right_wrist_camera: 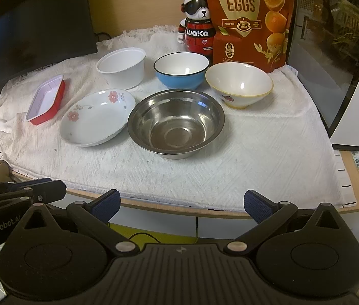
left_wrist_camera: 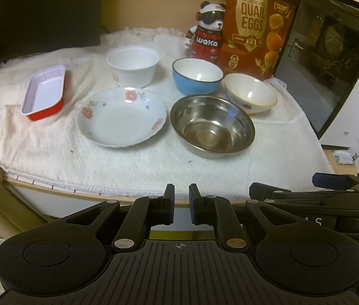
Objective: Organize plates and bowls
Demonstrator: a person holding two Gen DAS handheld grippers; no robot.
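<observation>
Landmark for all positions: the steel bowl point(right_wrist_camera: 176, 123), upright and empty on the white cloth point(right_wrist_camera: 255, 152) covering the table.

Left of the steel bowl, rims almost meeting, lies the floral plate point(right_wrist_camera: 95, 118). Further left beyond that plate sits the red tray point(right_wrist_camera: 46, 100), tilted, apart from the plate. Behind the steel bowl stands the blue bowl point(right_wrist_camera: 180, 70); whether they touch cannot be told. Behind and to the left is the white tub point(right_wrist_camera: 122, 66). Behind and to the right is the cream bowl point(right_wrist_camera: 239, 84), close beside the blue bowl. All 6 vessels are empty and none is stacked.

Behind the blue bowl stand a panda figure point(right_wrist_camera: 197, 23) and a quail eggs bag point(right_wrist_camera: 248, 17).

The left gripper point(left_wrist_camera: 181, 203) hangs off the near table edge, short of the steel bowl, fingers drawn nearly together with nothing between them. The right gripper point(right_wrist_camera: 182, 206) is likewise short of the table edge, fingers spread wide and empty.
</observation>
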